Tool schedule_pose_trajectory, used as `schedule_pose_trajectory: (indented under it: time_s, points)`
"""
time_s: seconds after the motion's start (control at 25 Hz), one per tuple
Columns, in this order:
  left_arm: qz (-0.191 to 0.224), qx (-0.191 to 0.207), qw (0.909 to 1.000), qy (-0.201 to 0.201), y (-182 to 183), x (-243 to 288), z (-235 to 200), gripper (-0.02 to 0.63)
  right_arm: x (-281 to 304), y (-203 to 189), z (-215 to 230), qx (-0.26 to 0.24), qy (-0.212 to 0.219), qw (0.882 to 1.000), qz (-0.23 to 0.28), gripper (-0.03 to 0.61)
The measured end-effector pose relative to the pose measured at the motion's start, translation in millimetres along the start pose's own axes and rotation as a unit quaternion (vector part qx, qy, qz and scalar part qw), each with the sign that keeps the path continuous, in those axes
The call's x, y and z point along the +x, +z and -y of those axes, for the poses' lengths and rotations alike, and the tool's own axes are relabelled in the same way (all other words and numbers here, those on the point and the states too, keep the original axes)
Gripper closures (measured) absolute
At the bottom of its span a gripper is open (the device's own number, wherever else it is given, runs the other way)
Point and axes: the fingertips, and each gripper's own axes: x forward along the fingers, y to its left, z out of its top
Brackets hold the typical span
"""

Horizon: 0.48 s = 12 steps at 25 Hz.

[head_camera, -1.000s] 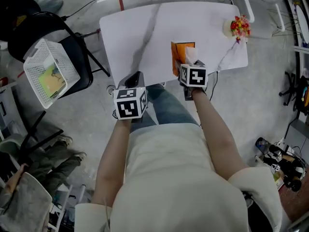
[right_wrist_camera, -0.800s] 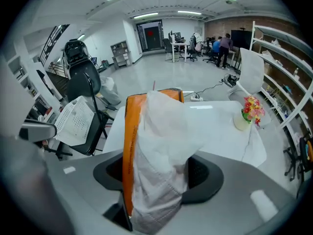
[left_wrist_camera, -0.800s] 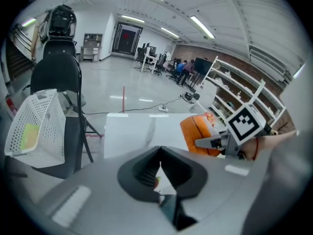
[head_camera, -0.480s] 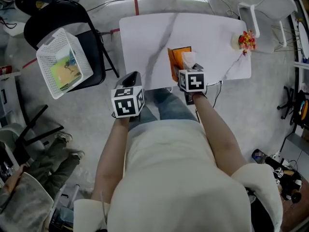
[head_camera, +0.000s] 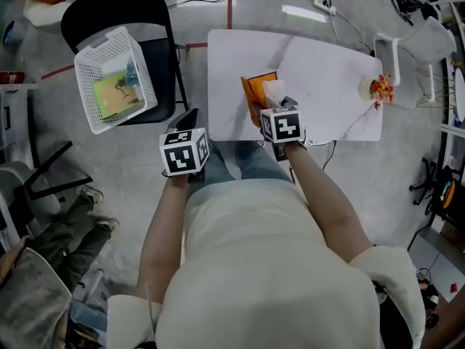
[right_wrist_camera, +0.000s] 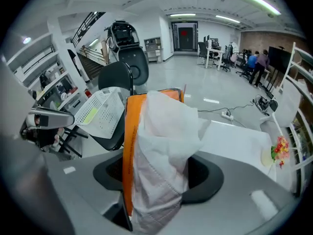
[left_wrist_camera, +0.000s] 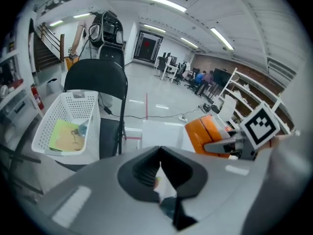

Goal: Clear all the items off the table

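**A:** Where do we have the tissue box?

**B:** Our right gripper (right_wrist_camera: pixel 157 177) is clamped on the tissue box (head_camera: pixel 254 93). In the right gripper view the orange carton stands between the two jaws, one jaw on each side. A white tissue (right_wrist_camera: pixel 166 131) sticks out of it.

**A:** And where does that put it on the table?

**B:** From the head view we place it at the near edge of the table (head_camera: pixel 327 64), in the left half, nearer the near-left corner than the middle of that edge. We cannot tell whether its base touches the tabletop, because the gripper covers its near end.

**A:** What about our other tool?

**B:** Our left gripper (left_wrist_camera: pixel 159 170) has its jaws pressed together. It hangs off the table, just beyond the near-left corner, so the box lies to its right. In the left gripper view we see the orange carton at the right, in the other gripper's jaws.

**A:** What else do we see?

**B:** A flower ornament (head_camera: pixel 381 89) sits at the table's right edge, well apart from the box. Left of the table, a white basket (head_camera: pixel 86 86) rests on a black chair (head_camera: pixel 116 9), and there is a yellow-green sheet (head_camera: pixel 116 97) inside the basket.
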Motion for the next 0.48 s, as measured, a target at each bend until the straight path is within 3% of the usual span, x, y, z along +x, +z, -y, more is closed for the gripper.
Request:
schedule_pose_trajectory:
  time_s: [0.48]
  points:
    - [0.023,-0.055,0.9974,0.040,0.8,-26.7,-73.5,0.604,24.9,46.9,-88.7,-0.073,0.056,0.996,-0.009,0.288]
